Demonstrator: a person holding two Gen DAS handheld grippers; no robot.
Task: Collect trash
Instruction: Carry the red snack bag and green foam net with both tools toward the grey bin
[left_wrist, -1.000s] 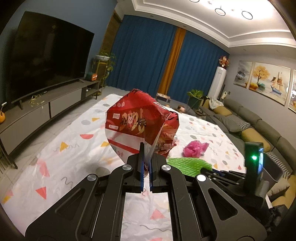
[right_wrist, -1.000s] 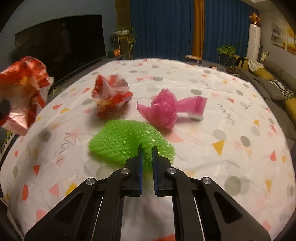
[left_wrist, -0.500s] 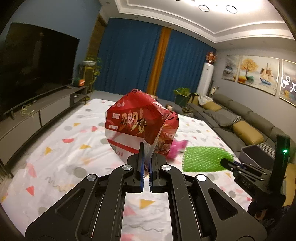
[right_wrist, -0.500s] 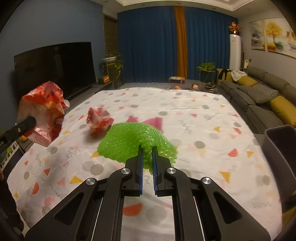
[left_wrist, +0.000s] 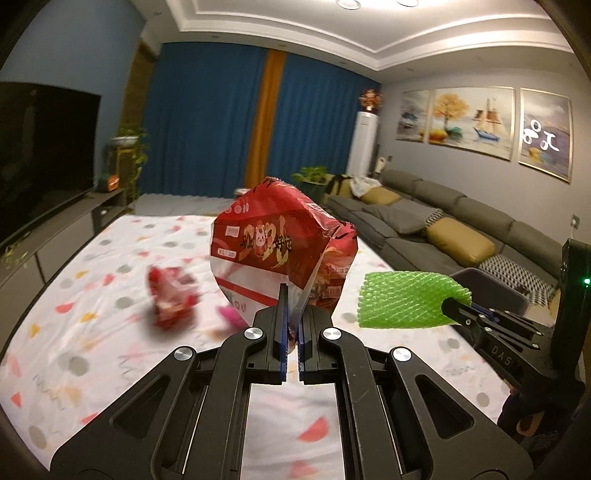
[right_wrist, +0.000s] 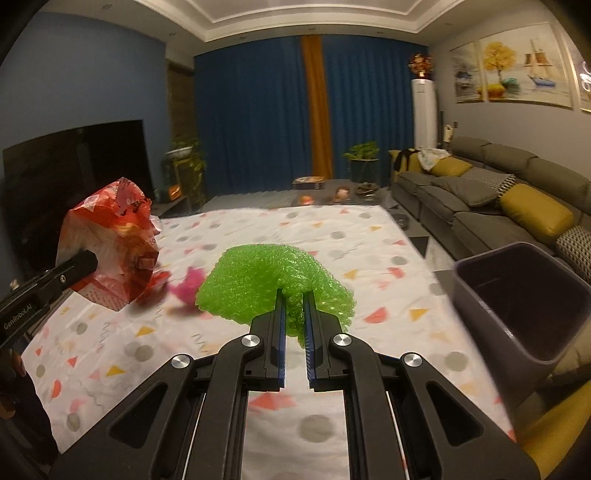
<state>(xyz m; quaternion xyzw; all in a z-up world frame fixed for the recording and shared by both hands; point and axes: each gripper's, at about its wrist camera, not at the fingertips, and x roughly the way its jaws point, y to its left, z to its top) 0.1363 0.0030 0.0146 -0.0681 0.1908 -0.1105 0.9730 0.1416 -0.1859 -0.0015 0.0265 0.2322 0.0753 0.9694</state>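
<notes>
Both grippers raised, each clamped on trash

The left gripper (left_wrist: 290, 325) pinches a red bag (left_wrist: 280, 243) between nearly closed fingers. The right gripper (right_wrist: 294, 325), to its right and at like height, is closed on green foam net (right_wrist: 273, 284), fingers slightly apart.

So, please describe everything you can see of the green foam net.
The green foam net is a soft, bright green mesh sleeve, like fruit packaging, bunched and folded. The right gripper pinches one edge, jaws nearly closed on it, holding it in the air above the patterned sheet. Nothing else touches it.
</notes>
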